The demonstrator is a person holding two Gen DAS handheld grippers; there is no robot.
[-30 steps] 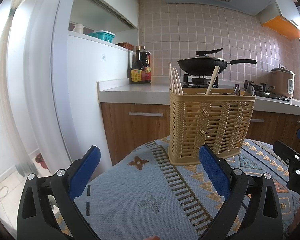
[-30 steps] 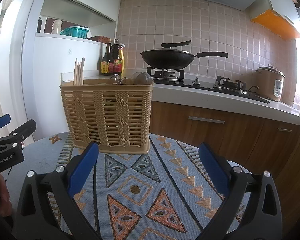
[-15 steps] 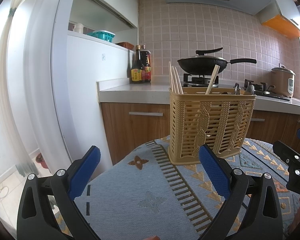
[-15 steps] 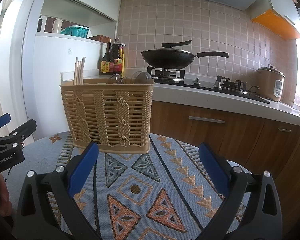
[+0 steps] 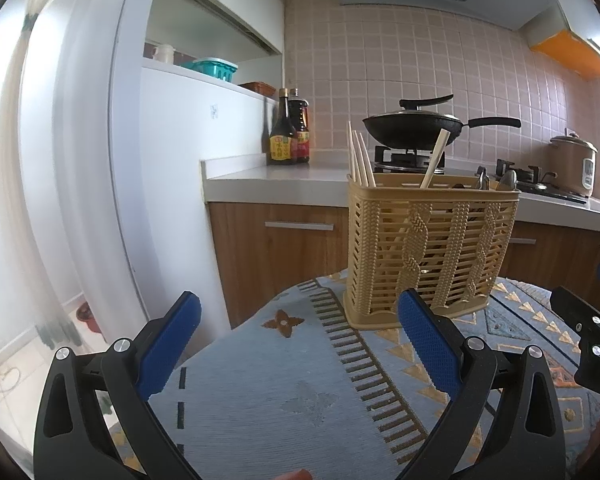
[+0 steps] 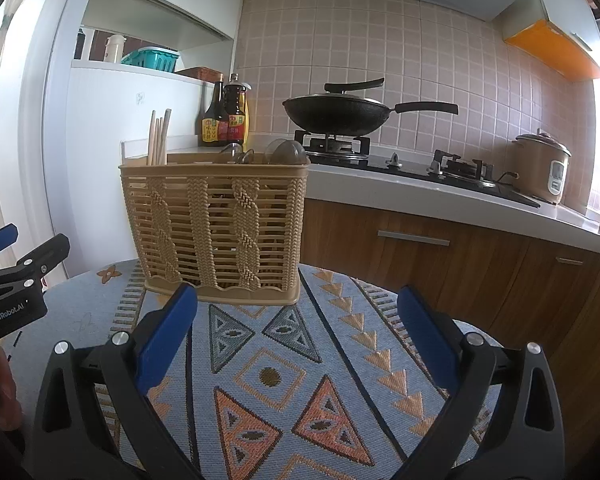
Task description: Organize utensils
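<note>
We stand in a kitchen: white partition at left, two sauce bottles (image 5: 289, 132) on the counter (image 5: 276, 176), a wok (image 6: 340, 110) on the stove, a rice cooker (image 6: 542, 168) at right. A patterned tablecloth (image 6: 272, 360) covers the table. The basket (image 6: 216, 228) stands upright on it, long side facing us; chopsticks (image 6: 159, 136) at its left end point up, spoons (image 6: 284, 151) further right. Left gripper (image 5: 296, 344) and right gripper (image 6: 296, 332) hover low, jaws spread wide, holding nothing.

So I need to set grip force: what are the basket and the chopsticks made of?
Basket: looks like moulded plastic in a matte tan, with even slats and braid patterns copying wicker; likely light and slightly flexible. Chopsticks: pale, matte and uniform sticks, probably bamboo or wood, though the look leaves that open.
</note>
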